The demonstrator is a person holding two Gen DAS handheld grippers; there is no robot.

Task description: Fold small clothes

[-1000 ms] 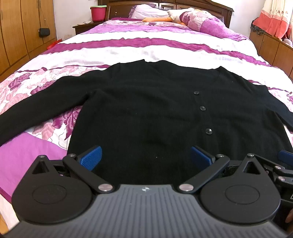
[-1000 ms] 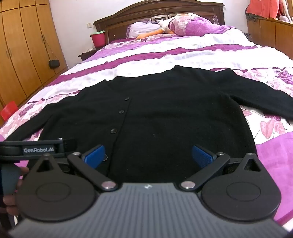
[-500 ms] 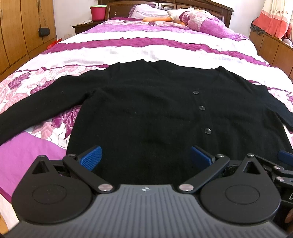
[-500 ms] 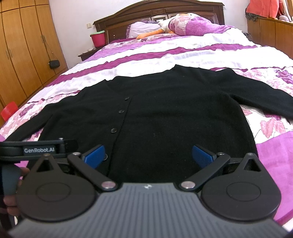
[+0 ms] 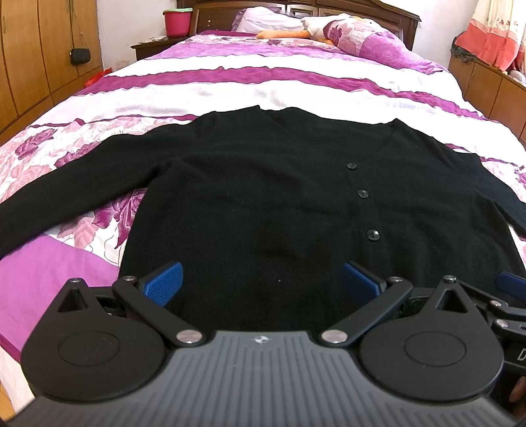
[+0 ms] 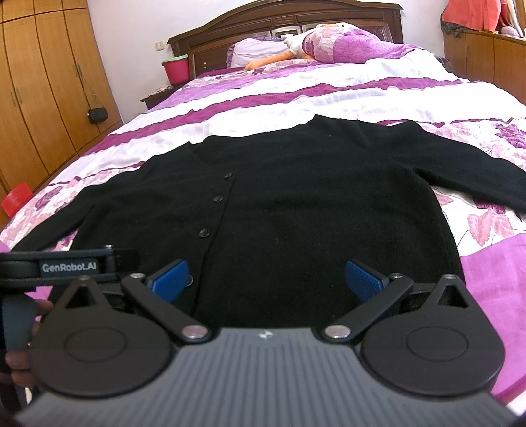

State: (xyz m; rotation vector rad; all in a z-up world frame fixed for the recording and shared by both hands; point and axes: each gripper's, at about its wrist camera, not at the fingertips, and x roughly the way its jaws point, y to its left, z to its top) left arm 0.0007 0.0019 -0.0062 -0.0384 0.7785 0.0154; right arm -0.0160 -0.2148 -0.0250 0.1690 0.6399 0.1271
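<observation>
Both tools wide apart over the cardigan hem

We hold the left tool point(image 5: 261, 282) low and level at the near edge of the bed point(image 5: 296, 85), its blue fingers point(image 5: 162, 284) spread wide and gripping nothing, pointing along the black cardigan point(image 5: 263, 197) toward the headboard point(image 6: 286, 23). Our right tool point(image 6: 268, 280) sits just beside it in the same pose, fingers point(image 6: 363, 279) equally far apart and empty. The cardigan lies flat and buttoned on the purple-and-white bedspread, hem toward us, sleeves stretched out to both sides. In the right view, a hand point(image 6: 19, 364) grips the left tool's handle at the lower left edge.
</observation>
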